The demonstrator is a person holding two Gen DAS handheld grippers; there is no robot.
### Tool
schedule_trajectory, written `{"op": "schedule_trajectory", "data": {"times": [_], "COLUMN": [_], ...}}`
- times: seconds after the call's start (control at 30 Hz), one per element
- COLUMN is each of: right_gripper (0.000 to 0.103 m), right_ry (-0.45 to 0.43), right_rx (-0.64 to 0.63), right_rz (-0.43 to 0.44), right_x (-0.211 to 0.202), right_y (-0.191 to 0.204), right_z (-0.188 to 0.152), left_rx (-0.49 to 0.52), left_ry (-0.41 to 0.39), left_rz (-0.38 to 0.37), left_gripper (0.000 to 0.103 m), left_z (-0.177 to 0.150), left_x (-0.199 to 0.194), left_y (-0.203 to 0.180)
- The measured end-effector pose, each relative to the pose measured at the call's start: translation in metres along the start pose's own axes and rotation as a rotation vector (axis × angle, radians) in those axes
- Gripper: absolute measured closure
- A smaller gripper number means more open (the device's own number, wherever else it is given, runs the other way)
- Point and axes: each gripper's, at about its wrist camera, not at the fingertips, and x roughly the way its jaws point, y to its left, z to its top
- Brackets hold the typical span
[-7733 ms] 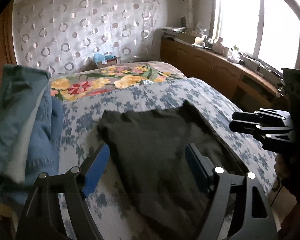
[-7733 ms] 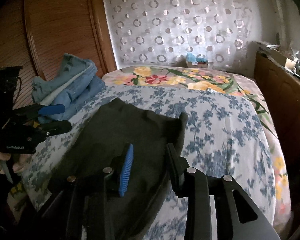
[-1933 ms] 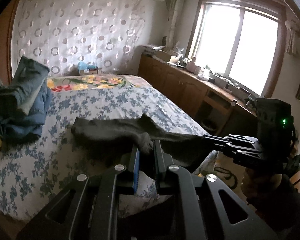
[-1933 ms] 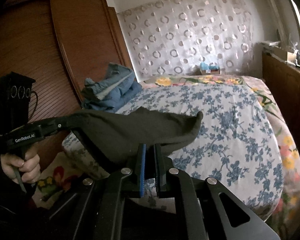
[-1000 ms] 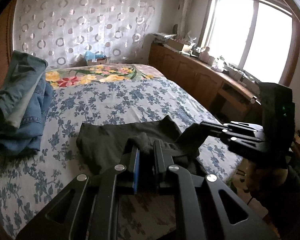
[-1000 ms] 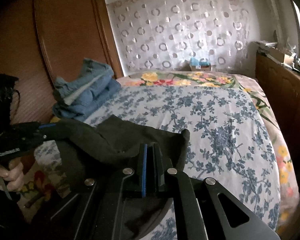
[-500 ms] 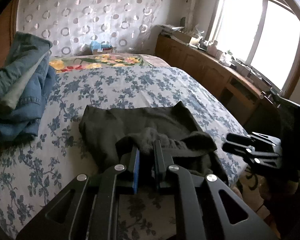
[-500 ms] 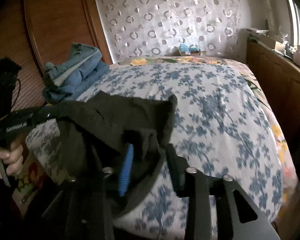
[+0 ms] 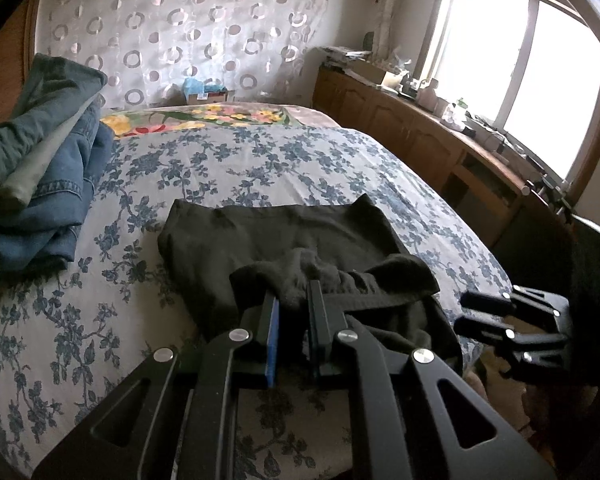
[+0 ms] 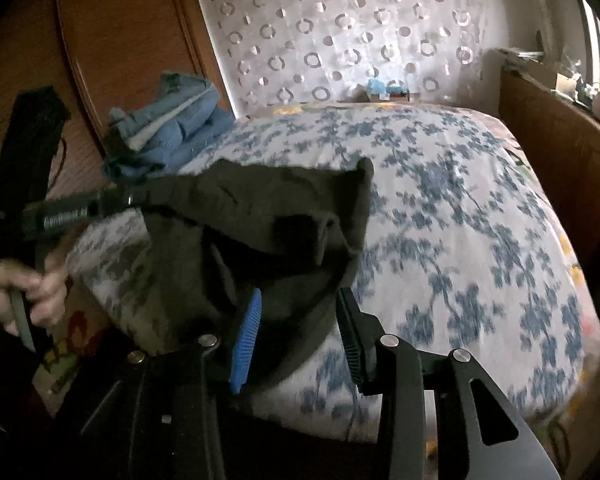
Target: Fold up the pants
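Observation:
Dark olive pants (image 9: 284, 236) lie folded over on the floral bedspread (image 9: 228, 168) near the bed's front edge. My left gripper (image 9: 294, 300) is shut on a bunched edge of the pants and holds it just above the lower layer. In the right wrist view the pants (image 10: 260, 216) hang from the left gripper (image 10: 112, 200) at the left. My right gripper (image 10: 298, 300) is open with the cloth loose between its fingers, touching neither pad. It also shows in the left wrist view (image 9: 488, 314), beside the bed's corner.
A pile of blue jeans (image 9: 40, 160) lies at the bed's left side, also seen in the right wrist view (image 10: 172, 132). A wooden wardrobe (image 10: 112, 48) stands at the left. A wooden counter (image 9: 420, 136) with clutter runs under the window at the right.
My right gripper has opened wider and pulled back from the pants toward the bed's edge. My left gripper stays shut on the cloth and has lowered it slightly.

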Motion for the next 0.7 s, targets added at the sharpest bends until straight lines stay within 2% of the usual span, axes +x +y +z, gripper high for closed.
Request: {"op": "schedule_trajectory", "data": {"times": [0.17, 0.2, 0.23, 0.3, 0.33, 0.53, 0.7], "right_gripper": [0.063, 0.068, 0.082, 0.095, 0.098, 0.098, 0.098], "right_ry": [0.03, 0.038, 0.05, 0.064, 0.053, -0.007, -0.017], "right_rx": [-0.006, -0.004, -0.007, -0.02, -0.034, -0.06, -0.038], "right_rz": [0.008, 0.007, 0.01, 0.013, 0.021, 0.011, -0.032], "right_x": [0.029, 0.034, 0.04, 0.048, 0.048, 0.056, 0.077], "right_y": [-0.005, -0.005, -0.005, -0.002, 0.001, 0.008, -0.002], "right_z": [0.016, 0.019, 0.022, 0.027, 0.031, 0.071, 0.093], "left_rx": [-0.012, -0.011, -0.01, 0.0, 0.002, -0.012, -0.033], "left_ry": [-0.007, -0.008, -0.008, -0.009, -0.009, -0.006, 0.009], "left_rz": [-0.008, -0.009, -0.01, -0.007, -0.006, -0.005, -0.003], "left_gripper": [0.09, 0.09, 0.09, 0.09, 0.09, 0.09, 0.09], "left_z": [0.002, 0.002, 0.003, 0.003, 0.004, 0.008, 0.015], "left_x": [0.001, 0.001, 0.001, 0.0, 0.0, 0.002, 0.012], "left_y": [0.003, 0.002, 0.002, -0.001, 0.0, 0.002, 0.011]}}
